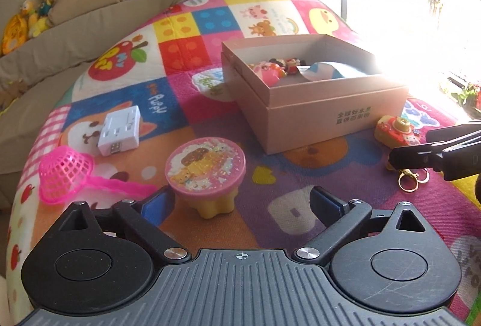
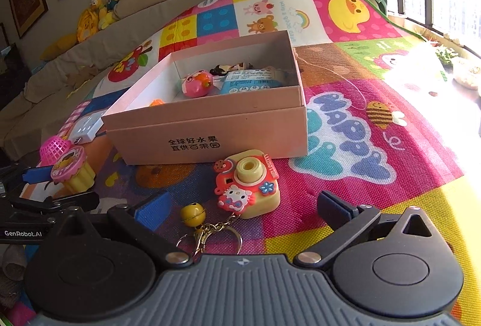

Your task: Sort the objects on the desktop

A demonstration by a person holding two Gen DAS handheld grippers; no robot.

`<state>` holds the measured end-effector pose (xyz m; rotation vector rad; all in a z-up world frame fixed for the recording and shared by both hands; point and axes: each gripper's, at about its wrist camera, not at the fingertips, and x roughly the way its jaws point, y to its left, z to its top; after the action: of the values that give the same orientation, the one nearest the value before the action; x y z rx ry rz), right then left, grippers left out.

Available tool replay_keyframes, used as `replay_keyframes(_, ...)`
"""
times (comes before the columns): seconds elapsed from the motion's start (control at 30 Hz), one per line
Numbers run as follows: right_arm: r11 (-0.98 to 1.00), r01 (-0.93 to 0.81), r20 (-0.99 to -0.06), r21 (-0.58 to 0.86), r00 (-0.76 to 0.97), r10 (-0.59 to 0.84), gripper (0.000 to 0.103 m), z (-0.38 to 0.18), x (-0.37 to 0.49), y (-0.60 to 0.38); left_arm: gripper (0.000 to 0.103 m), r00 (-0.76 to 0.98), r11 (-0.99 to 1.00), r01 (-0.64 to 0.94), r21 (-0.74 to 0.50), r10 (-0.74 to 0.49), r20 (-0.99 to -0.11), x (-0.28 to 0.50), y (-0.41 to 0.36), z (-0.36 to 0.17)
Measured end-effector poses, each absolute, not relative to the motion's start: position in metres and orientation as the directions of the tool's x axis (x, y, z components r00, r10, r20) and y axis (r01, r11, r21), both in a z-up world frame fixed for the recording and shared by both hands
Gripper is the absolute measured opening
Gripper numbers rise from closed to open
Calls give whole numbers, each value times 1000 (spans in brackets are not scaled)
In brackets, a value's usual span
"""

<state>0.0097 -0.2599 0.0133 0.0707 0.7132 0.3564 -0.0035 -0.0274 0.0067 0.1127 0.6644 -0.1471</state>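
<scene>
My left tongs point(image 1: 240, 199) stand wide open with nothing between the blue pads. A small pink-topped toy table point(image 1: 206, 172) stands on its yellow legs just ahead of the left pad, close but not gripped.

My right tongs point(image 2: 240, 205) are also spread wide and hold nothing. A red and yellow toy camera keychain point(image 2: 248, 184) lies on the mat between the two fingers, its yellow bell point(image 2: 193, 214) and gold clip trailing toward me; neither pad touches it.

Both pairs hover over a bright patchwork play mat point(image 1: 300, 175). In the middle of the mat sits an open pink cardboard box point(image 1: 315, 109). Inside it already lie a pink round toy point(image 2: 197, 84), a blue packet point(image 2: 249, 81) and some small figures I cannot make out.

Still outside the box are the toy table, the camera keychain, a white plug adapter point(image 1: 120, 130) and a pink net scoop point(image 1: 64, 172). I judge the sorting partly done, with four things left.
</scene>
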Motion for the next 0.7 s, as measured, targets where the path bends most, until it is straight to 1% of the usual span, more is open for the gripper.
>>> replay_keyframes(0.03, 935, -312, -630, 167, 696, 345, 103, 14, 9, -256, 100, 766, 985, 166, 45, -101, -635, -5, -27, 3)
replay_keyframes(0.13, 932, -328, -637, 157, 687, 349, 103, 15, 9, -253, 101, 784, 991, 130, 20, -90, -614, -8, -21, 4)
replay_keyframes(0.3, 965, -245, -656, 96, 713, 247, 103, 17, 11, -251, 101, 767, 993, 110, -33, -106, -633, -3, -13, 3)
replay_keyframes(0.37, 971, -237, -674, 35, 711, 198, 103, 17, 12, -249, 101, 764, 993, 105, -47, -111, -635, -2, -11, 3)
replay_keyframes(0.47, 962, -236, -676, -136, 732, 84, 103, 16, 10, -249, 102, 767, 993, 101, -66, -120, -631, -2, -7, 3)
replay_keyframes(0.53, 938, -237, -643, -251, 766, 22, 103, 19, 4, -250, 102, 768, 992, 95, -77, -122, -629, -2, -6, 3)
replay_keyframes(0.57, 927, -217, -623, -305, 782, -22, 103, 19, 2, -250, 102, 767, 992, 93, -81, -124, -630, -2, -5, 3)
replay_keyframes(0.6, 908, -174, -585, -381, 806, -91, 103, 19, 1, -251, 103, 765, 992, 91, -86, -124, -632, -1, -4, 3)
replay_keyframes(0.63, 895, -142, -558, -423, 819, -134, 103, 19, 0, -252, 103, 765, 992, 90, -88, -125, -632, -1, -4, 3)
replay_keyframes(0.67, 895, -127, -548, -427, 824, -145, 103, 20, 0, -256, 103, 765, 992, 90, -89, -126, -631, -1, -4, 3)
replay_keyframes(0.7, 918, -130, -563, -375, 818, -114, 103, 24, 1, -261, 103, 765, 992, 91, -89, -127, -631, -1, -4, 3)
